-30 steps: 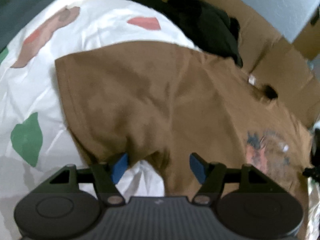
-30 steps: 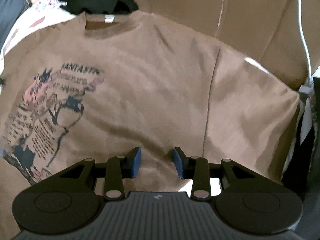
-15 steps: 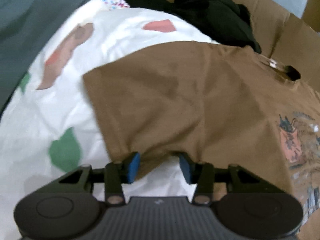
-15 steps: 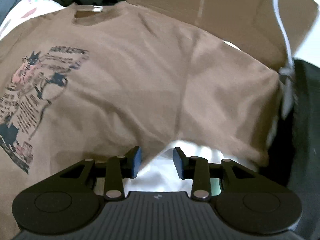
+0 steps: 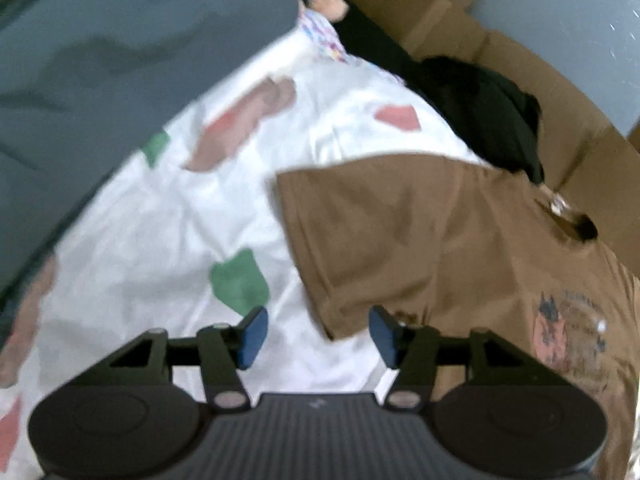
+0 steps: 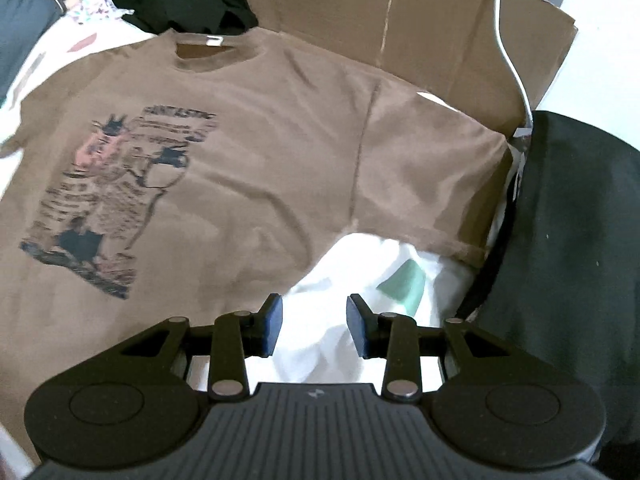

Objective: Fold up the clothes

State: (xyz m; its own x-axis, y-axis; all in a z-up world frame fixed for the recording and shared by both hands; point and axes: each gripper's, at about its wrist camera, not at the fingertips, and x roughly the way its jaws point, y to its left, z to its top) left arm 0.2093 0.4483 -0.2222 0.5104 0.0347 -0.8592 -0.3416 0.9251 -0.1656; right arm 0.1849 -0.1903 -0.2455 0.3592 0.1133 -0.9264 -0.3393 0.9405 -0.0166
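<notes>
Tongs spread — left tongs (image 5: 314, 334) at the brown T-shirt (image 6: 256, 152) sleeve, right tongs (image 6: 314, 326) below the armpit — your pinch may snag the bed sheet (image 5: 160, 248).

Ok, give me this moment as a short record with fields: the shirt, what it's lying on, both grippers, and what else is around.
garment: brown T-shirt, spread flat, print side up
surface: white sheet with coloured patches
left gripper: open, at the sleeve's lower corner, holding nothing
right gripper: open, over bare sheet below the other sleeve
behind shirt: cardboard box, black clothing
fold: not begun
</notes>
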